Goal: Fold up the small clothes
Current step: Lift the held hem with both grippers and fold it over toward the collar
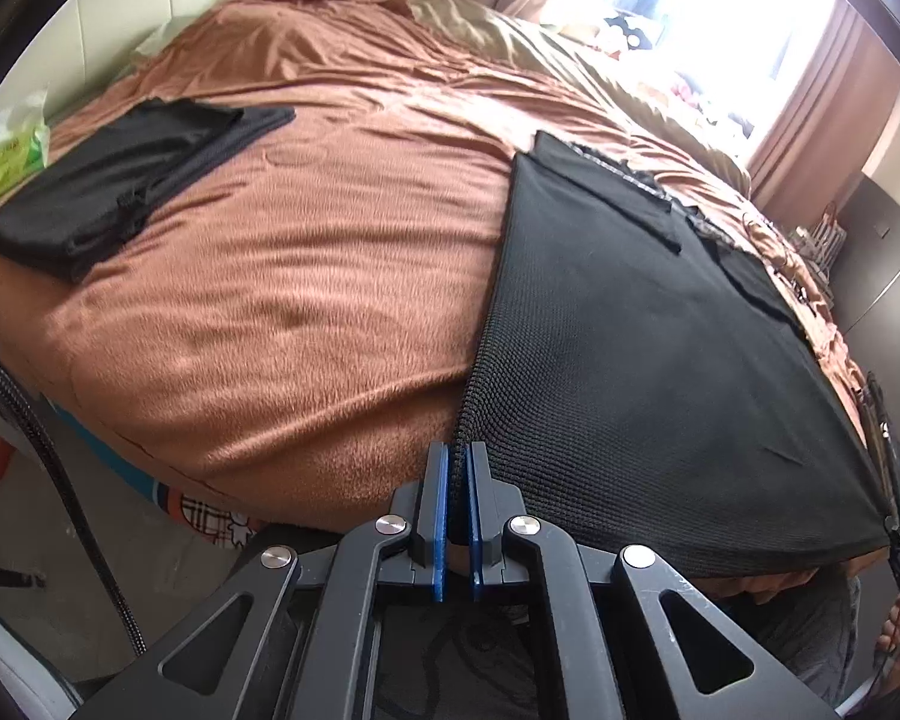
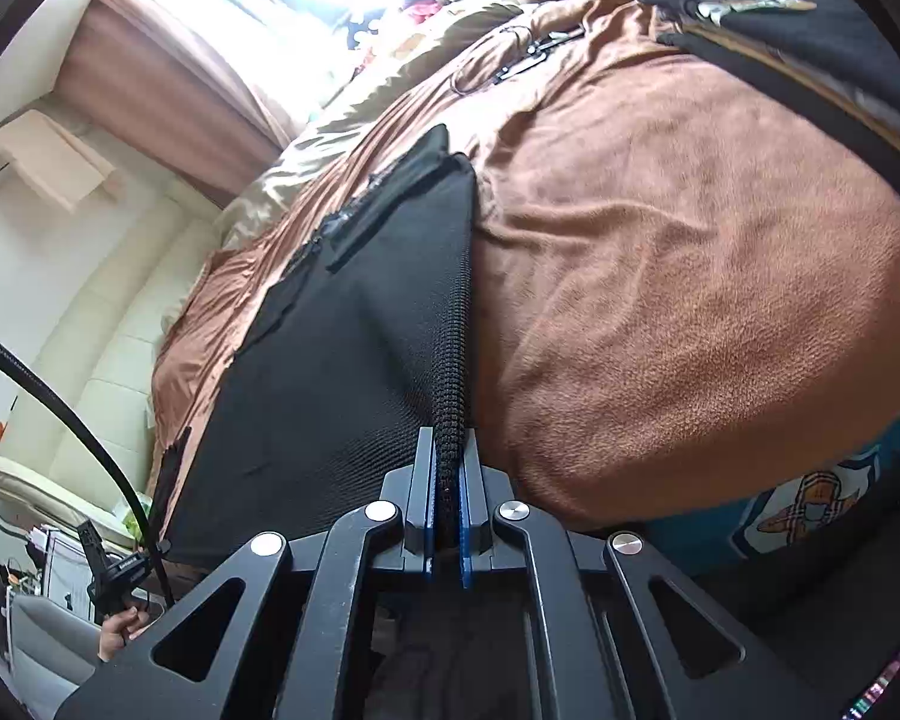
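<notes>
Pinching a near corner of the black knit garment (image 1: 660, 360) between its blue pads, the left gripper (image 1: 457, 462) is clamped on the cloth; the right gripper (image 2: 448, 450) likewise grips the opposite near corner, its ribbed edge bunched between the jaws; the garment lies spread on the brown blanket (image 1: 300, 276); a folded black piece (image 1: 120, 180) rests well apart, near a green packet (image 1: 6, 156).

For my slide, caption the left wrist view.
Left gripper pinches a corner of the black garment spread on the brown blanket, folded black clothes behind.
</notes>
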A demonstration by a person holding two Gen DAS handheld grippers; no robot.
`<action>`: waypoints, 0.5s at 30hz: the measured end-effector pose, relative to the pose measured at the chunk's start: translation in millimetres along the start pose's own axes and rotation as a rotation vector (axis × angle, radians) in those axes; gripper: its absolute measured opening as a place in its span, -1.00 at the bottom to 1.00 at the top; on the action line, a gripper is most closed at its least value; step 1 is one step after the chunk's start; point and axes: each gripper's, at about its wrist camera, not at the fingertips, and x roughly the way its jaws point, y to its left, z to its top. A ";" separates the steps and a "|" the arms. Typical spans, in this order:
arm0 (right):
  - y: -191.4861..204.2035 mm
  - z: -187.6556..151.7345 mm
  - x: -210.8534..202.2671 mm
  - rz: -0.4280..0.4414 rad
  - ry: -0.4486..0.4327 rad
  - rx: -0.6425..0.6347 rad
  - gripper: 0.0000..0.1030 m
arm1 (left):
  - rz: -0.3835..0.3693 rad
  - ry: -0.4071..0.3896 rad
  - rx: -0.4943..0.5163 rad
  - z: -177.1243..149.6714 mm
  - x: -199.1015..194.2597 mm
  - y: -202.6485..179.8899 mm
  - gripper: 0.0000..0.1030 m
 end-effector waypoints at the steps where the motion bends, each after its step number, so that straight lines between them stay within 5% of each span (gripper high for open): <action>1: 4.7 -1.3 -5.2 0.005 -0.009 -0.008 -0.96 | -0.002 -0.012 0.004 1.5 -4.4 -2.0 -0.89; 15: 22.9 -25.0 -67.6 0.068 -0.092 -0.066 -0.97 | -0.052 -0.127 0.000 -2.7 -70.8 1.9 -0.90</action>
